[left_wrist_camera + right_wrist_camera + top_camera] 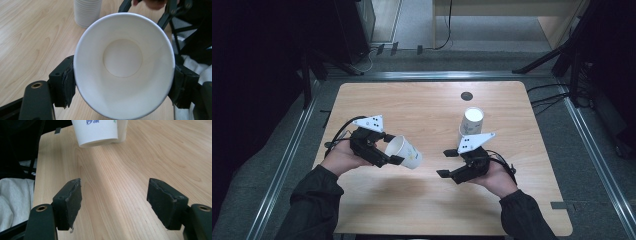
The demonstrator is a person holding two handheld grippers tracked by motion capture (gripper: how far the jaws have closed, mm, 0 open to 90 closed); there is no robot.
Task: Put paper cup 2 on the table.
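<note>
While the left gripper (388, 147) clasps a paper cup (404, 152) on its side at centre frame, the right gripper (445, 163) gapes.
Light wooden surface (422, 107); cup stack (471, 123) upper right; dark room, grey floor (412, 20) beyond.

A light wooden table (422, 100) with rounded corners stood on grey floor (607, 165), framed by metal rails (282, 165). Black cables (547, 97) trailed at the right. Pale wooden furniture (507, 10) stood beyond; the room's sides were dark.
</note>
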